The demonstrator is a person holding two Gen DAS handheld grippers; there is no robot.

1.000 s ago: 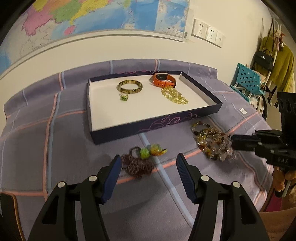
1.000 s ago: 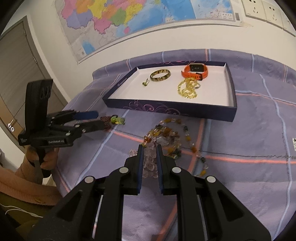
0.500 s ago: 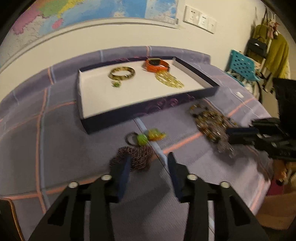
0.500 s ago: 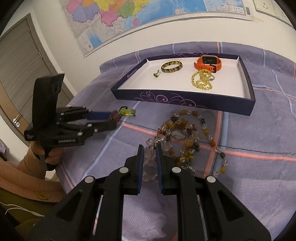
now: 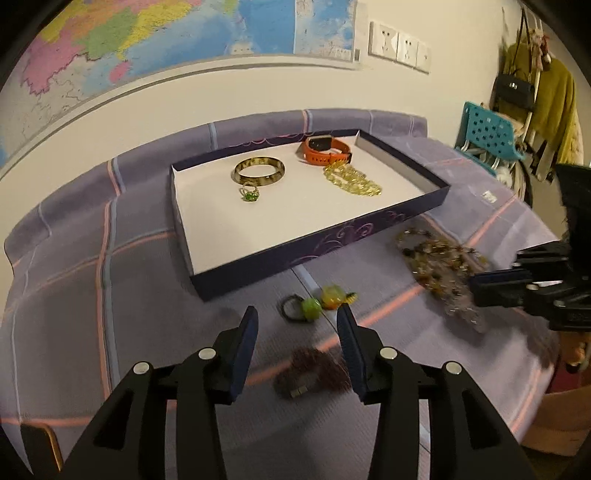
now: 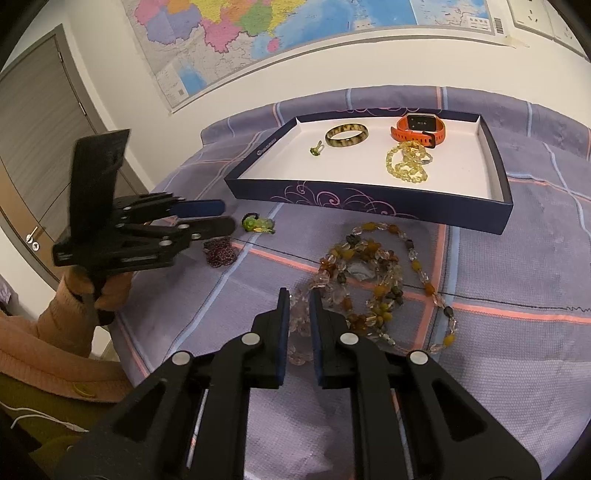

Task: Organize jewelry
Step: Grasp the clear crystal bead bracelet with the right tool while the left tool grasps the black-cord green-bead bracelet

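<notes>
Shallow dark-blue tray [image 6: 369, 201] with white floor, on a table under a purple checked cloth [image 6: 517, 350]; contents: mottled bangle [image 6: 346, 134], small green-stone ring [image 6: 316, 150], orange smartwatch [image 6: 419, 129], and yellow beaded chain [image 6: 406, 162] just in front of the watch. Loose on the cloth, in front of the tray: long necklace of amber and clear stones [image 6: 369, 277], heaped; small green and yellow beaded piece [image 5: 319, 304]; dark maroon beaded bundle [image 5: 312, 373]. Right claw [image 6: 295, 299]: nearly closed, the pads pinching the necklace's clear beads at its near end. Left claw [image 5: 297, 321]: part open and opening, above the cloth; the maroon bundle lies low between its fingers, untouched by the pads. A hand in a peach sleeve [image 6: 55, 325] holds the left claw's handle. Wall behind: coloured map [image 6: 295, 29] and sockets [image 5: 399, 46].
</notes>
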